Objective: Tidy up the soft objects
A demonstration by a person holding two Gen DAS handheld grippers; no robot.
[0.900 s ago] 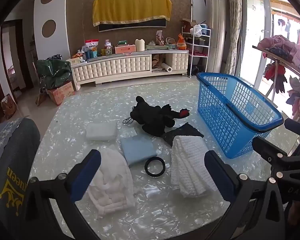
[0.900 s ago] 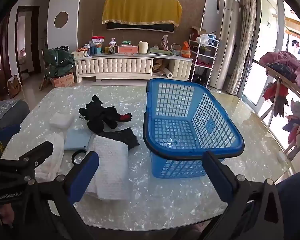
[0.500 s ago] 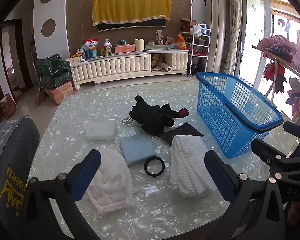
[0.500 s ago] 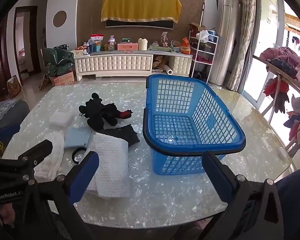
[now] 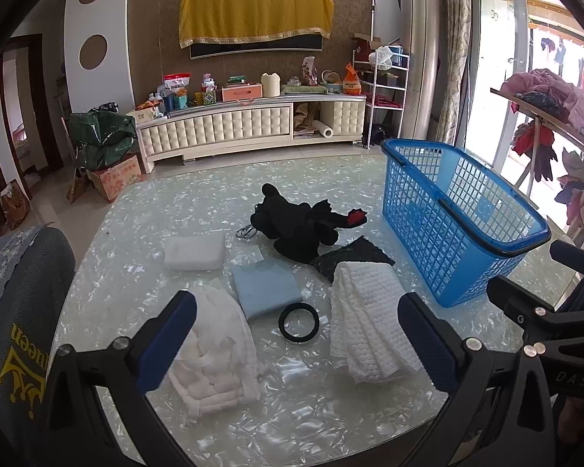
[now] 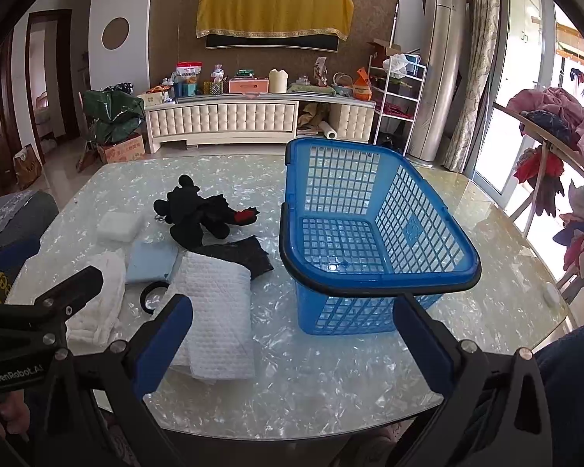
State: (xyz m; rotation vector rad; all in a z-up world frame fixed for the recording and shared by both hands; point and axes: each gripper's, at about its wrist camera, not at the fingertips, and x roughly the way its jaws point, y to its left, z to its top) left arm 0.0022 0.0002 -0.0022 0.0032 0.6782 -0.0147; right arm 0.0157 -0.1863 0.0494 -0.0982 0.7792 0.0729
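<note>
You held both grippers (image 5: 296,344) (image 6: 292,344) with fingers spread, empty, the white towel (image 5: 370,323) lying between the left fingers, the blue basket (image 6: 373,272) between the right; a shallow pinch risked dragging the black ring (image 5: 298,322).

Left wrist view looks down-forward over the table's (image 5: 292,420) near edge at the cloths; right wrist view sits further right, facing the blue basket (image 6: 373,268). Both share cloths, basket and far wall.
</note>
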